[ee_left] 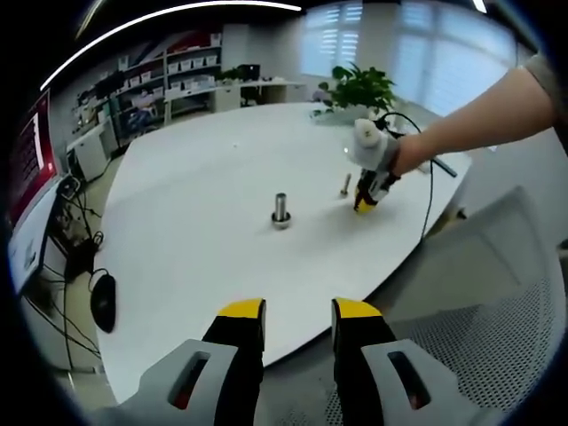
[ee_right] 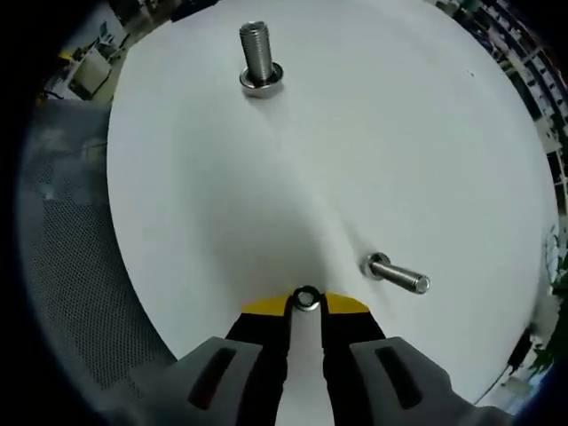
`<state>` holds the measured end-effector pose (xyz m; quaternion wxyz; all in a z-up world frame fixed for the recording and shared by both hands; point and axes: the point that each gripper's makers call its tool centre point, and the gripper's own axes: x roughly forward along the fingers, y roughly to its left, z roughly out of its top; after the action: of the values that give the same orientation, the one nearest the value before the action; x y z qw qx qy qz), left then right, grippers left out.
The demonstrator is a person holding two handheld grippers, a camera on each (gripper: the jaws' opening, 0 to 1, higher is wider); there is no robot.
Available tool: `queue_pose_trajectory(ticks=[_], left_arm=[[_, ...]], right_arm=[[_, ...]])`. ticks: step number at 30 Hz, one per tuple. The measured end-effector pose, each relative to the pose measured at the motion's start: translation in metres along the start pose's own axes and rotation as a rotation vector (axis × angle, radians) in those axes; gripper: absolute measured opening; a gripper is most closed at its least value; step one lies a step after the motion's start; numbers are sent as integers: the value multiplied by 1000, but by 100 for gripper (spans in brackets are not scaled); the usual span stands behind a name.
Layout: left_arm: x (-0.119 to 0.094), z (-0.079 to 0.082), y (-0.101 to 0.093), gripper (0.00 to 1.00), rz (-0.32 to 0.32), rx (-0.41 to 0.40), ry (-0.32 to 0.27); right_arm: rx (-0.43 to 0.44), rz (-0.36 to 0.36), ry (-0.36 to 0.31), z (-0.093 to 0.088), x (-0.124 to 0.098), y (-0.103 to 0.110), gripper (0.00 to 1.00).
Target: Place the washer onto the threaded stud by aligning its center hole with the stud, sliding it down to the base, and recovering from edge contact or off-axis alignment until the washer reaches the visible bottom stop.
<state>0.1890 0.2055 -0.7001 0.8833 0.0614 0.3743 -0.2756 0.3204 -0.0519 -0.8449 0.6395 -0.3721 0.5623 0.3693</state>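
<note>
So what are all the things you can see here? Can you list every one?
threaded stud: one, silver, upright on the white table, a ring already at its base
smaller stud: one, silver, standing on the table near the right tongs
washer: one, silver, pinched at the tips of the right tongs
table: one, white, rounded edge
mesh chair: one, grey, beside the table
plant: one, green, at the far end of the table
shelves: white, with boxes, against the far wall
mouse: one, black, on a lower desk
left tongs: yellow tips, open, holding nothing
right tongs: yellow tips, shut on the washer
person's arm: one, holding the right tongs
</note>
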Motion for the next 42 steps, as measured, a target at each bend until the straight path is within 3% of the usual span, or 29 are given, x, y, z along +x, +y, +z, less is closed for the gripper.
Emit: queue_pose_trajectory(ticks=[5,8,12,17,24,27,33,42], left_arm=[[0,0,1,28,4,0,0],[0,1,1,27,6,-3,-5],[0,1,2,27,7,-4,-7],[0,1,1,27,3,-4,-9],[0,0,-1,27,-6,5,-2],[-1,3,1,27,-1,-1,-16],[0,2,0,28,-6,3,-13],[-1,4,-1,28,-11,3,-19]], right_arm=[[-2,-11,-11,-1,-1,-1,15],[153,-9,-83,1,-2,-2,15],[154,-10,-161,-1,-3,-3,15],[234,-7,-246,-1,-2,-7,14],[190,-54,-255,-1,-4,-8,14],[209,-55,-268,-2,-6,-12,14],[239,-73,-286,-7,-23,-26,14],[252,-119,-360,1,-53,-45,14]])
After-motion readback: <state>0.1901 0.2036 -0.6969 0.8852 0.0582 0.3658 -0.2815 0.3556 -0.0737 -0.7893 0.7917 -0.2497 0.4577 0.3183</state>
